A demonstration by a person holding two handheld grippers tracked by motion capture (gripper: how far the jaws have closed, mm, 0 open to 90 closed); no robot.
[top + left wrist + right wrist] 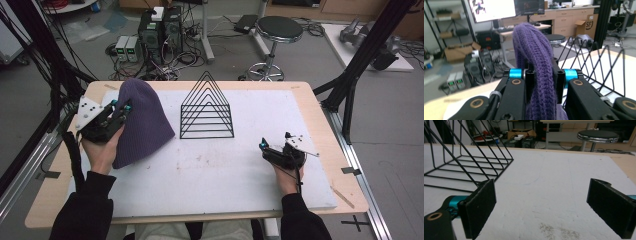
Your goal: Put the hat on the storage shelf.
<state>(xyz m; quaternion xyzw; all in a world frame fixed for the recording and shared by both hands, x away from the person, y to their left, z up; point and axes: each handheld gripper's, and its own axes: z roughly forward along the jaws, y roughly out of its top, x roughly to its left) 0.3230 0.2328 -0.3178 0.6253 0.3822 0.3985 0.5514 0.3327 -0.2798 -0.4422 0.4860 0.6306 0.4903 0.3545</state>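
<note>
High view, item list. Left hand-held gripper (121, 108): held at the left side of the table (320, 130), grey three-cornered plate on top, jaws clamped onto the purple ribbed knitted beanie (142, 122). The beanie lies on the white foam sheet (250, 170) that covers the wooden table top, its rounded crown toward the far edge and its wide open end toward the person; the part at the gripper is raised off the sheet. Black wire rack of nested triangular frames (206, 110): upright at the middle of the sheet, just right of the beanie, not touching it. Right hand-held gripper (274, 141): low at the right side of the sheet, well apart from the rack and the beanie, pointing left.

Left gripper view. Both black jaws press a thick fold of the purple knit (541, 82) between them; the fabric rises above the jaws in an arch and droops over toward the far side. Blue fittings sit at either side of the jaws. The wire rack (596, 67) stands to the right behind the knit.

Right gripper view. The two padded black jaws stand wide apart with nothing between them, above bare white sheet (549, 190). A faint speckled stain (556, 231) marks the sheet near the jaws. The rack's base and slanted wires (469, 162) occupy the upper left.

Background: a round black stool (279, 30) and computer towers (160, 32) on the grey floor beyond the table.
</note>
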